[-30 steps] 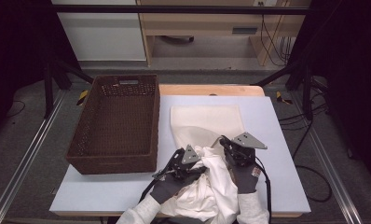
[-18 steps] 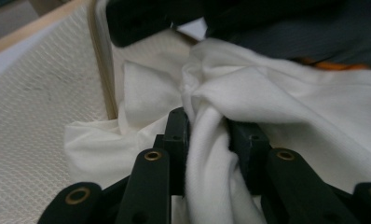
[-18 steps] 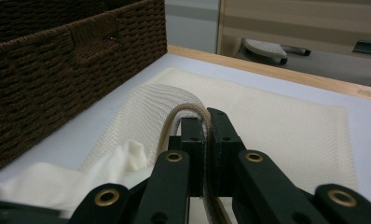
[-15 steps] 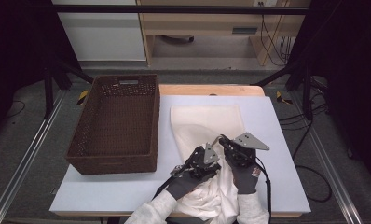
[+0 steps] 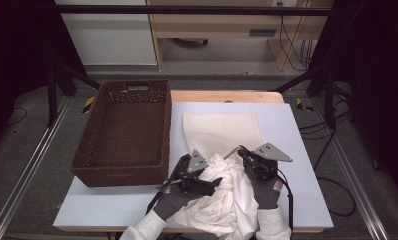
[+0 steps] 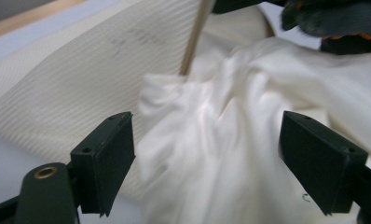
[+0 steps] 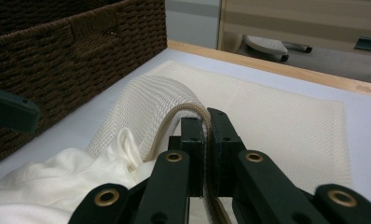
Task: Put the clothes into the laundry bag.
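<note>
A cream mesh bag lies flat on the table, its near edge lifted. My right gripper is shut on that tan-trimmed edge and holds the mouth of the bag up. A crumpled white garment lies bunched at the mouth, between both hands. My left gripper points right at the garment. Its jaws have just been opening and now stand wide, with cloth lying between the pads but not pinched. In the left gripper view, the mesh bag lies behind the garment.
A dark brown wicker basket stands at the left of the table, close to the bag; its wall shows in the right gripper view. Bare pale table lies to the right of the bag. A wooden strip runs along the far edge.
The left gripper pushed right into the garment, then drew back left and opened its jaws, letting the cloth go. The right gripper has kept still, shut on the bag's edge.
</note>
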Available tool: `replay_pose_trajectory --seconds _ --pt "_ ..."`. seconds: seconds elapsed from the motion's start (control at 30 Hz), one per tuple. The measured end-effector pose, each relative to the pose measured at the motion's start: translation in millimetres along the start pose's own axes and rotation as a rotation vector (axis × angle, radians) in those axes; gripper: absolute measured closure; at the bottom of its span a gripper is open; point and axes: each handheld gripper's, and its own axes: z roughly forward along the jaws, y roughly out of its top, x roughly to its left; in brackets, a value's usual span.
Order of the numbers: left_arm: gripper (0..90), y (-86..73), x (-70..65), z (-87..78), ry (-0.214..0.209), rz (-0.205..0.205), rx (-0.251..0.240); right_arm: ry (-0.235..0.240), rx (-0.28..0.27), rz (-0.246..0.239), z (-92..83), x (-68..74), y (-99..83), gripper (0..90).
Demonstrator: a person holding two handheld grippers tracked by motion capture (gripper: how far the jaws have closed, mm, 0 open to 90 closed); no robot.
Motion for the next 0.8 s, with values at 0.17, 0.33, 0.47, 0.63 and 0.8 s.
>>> replay_pose_trajectory --seconds 0.17,0.33,0.47,0.63,0.8 --pt "14.0 -19.1 9.3 18.5 -0.028 -0.031 0.093 0.013 0.017 -0.007 0.9 2.5 -0.3 86.4" --pt "21.2 -32.4 13.2 34.9 -0.153 -0.118 0.092 0.023 0.022 -0.001 2.3 1.5 -2.0 86.4" --pt "49.1 -28.3 6.8 27.6 -0.168 -0.105 0.089 0.027 0.026 -0.002 4.0 1.6 -2.8 86.4" --pt "71.0 -11.4 -14.6 6.0 -0.132 -0.011 -0.021 0.036 0.023 0.010 5.1 2.4 -3.5 86.4" --pt "71.0 15.3 -37.0 12.9 -0.096 0.087 -0.041 0.034 0.008 0.017 4.2 2.8 -3.5 86.5"
